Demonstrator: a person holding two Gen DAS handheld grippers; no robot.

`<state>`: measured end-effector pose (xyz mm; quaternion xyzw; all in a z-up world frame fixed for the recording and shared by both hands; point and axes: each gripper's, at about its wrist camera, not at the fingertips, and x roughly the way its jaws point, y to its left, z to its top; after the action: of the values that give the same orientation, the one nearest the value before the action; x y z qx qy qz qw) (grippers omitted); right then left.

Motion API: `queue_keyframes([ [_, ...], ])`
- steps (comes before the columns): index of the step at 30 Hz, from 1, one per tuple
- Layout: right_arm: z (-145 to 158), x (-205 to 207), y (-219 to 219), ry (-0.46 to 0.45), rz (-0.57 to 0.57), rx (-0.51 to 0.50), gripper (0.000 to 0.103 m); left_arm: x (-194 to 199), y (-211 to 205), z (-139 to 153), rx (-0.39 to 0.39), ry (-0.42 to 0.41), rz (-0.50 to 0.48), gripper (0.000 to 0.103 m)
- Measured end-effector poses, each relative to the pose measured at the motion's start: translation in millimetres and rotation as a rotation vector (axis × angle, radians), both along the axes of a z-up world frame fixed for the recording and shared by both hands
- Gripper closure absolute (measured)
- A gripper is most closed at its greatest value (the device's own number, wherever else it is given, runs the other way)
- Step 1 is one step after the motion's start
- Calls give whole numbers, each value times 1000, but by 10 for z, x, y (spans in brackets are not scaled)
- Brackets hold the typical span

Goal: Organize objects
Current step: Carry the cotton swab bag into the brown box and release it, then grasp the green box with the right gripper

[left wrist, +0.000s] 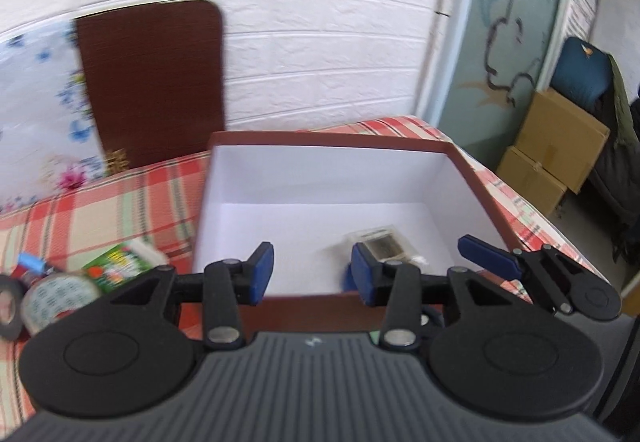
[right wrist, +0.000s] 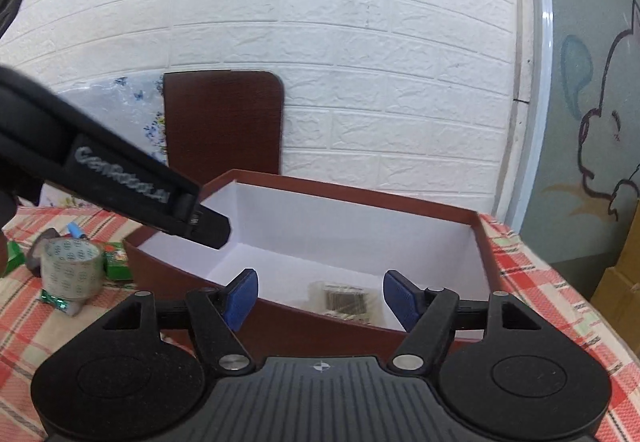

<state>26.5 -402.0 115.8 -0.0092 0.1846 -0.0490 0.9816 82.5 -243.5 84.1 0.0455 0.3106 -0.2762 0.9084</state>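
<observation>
Both sets of jaws stand wide and hold nothing. The left gripper (left wrist: 308, 274) and right gripper (right wrist: 320, 298) hover at the near rim of the red box (left wrist: 332, 140), where one clear packet (left wrist: 384, 246) already lies on the white floor. The remaining things sit left of the box on the checked tabletop (right wrist: 532, 274): a tape roll (right wrist: 72, 274), a green packet (left wrist: 120, 266) and a dark roll (left wrist: 8, 306). The likely next step is a pick from that cluster. Swing the left gripper over, drop straight down astride one item, and keep clear of the box wall.
</observation>
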Motion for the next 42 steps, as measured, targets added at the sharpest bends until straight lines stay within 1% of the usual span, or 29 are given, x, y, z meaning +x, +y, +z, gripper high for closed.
queue_keyframes([
  [2, -38, 86, 150, 12, 20, 1, 35, -46, 164, 16, -8, -5, 24, 58],
  [3, -5, 36, 250, 18, 31, -5, 35, -74, 256, 17, -10, -8, 37, 58],
  [5, -4, 70, 364, 29, 54, -15, 35, -128, 433, 10, -11, -21, 64, 58],
  [6, 0, 78, 427, 35, 63, -20, 35, -157, 518, -1, -10, -27, 77, 56],
  [9, -3, 52, 636, 57, 98, -21, 34, -220, 756, -70, 13, -31, 125, 55],
  [15, -79, 198, 1011, 109, 182, 5, 34, -276, 1256, -278, 59, -8, 226, 55],
  [19, -122, 294, 1337, 135, 252, -1, 34, -264, 1667, -426, 80, 4, 315, 55],
  [22, -171, 341, 1612, 156, 301, -14, 34, -224, 2029, -553, 81, 30, 387, 55],
  [26, -253, 405, 1993, 189, 378, -20, 34, -155, 2508, -721, 98, 47, 490, 55],
  [28, -288, 446, 2201, 196, 417, -38, 34, -103, 2762, -791, 103, 52, 550, 55],
  [31, -306, 528, 2505, 188, 470, -66, 35, -36, 3144, -896, 83, 57, 637, 55],
  [34, -291, 667, 2785, 186, 510, -91, 36, 5, 3479, -1073, 44, 91, 715, 55],
  [35, -289, 729, 2882, 186, 517, -105, 36, -9, 3563, -1136, 23, 78, 725, 55],
  [36, -294, 788, 2980, 186, 526, -122, 37, -61, 3600, -1174, 13, 22, 723, 53],
  [37, -305, 836, 3073, 185, 541, -142, 37, -91, 3611, -1214, 16, -8, 718, 53],
  [38, -318, 881, 3172, 184, 555, -163, 37, -107, 3616, -1212, 1, -20, 719, 52],
  [39, -336, 915, 3262, 185, 572, -180, 37, -98, 3626, -1188, -17, -17, 714, 47],
  [42, -379, 1042, 3502, 183, 632, -191, 36, -30, 3750, -1173, -90, 0, 712, 46],
])
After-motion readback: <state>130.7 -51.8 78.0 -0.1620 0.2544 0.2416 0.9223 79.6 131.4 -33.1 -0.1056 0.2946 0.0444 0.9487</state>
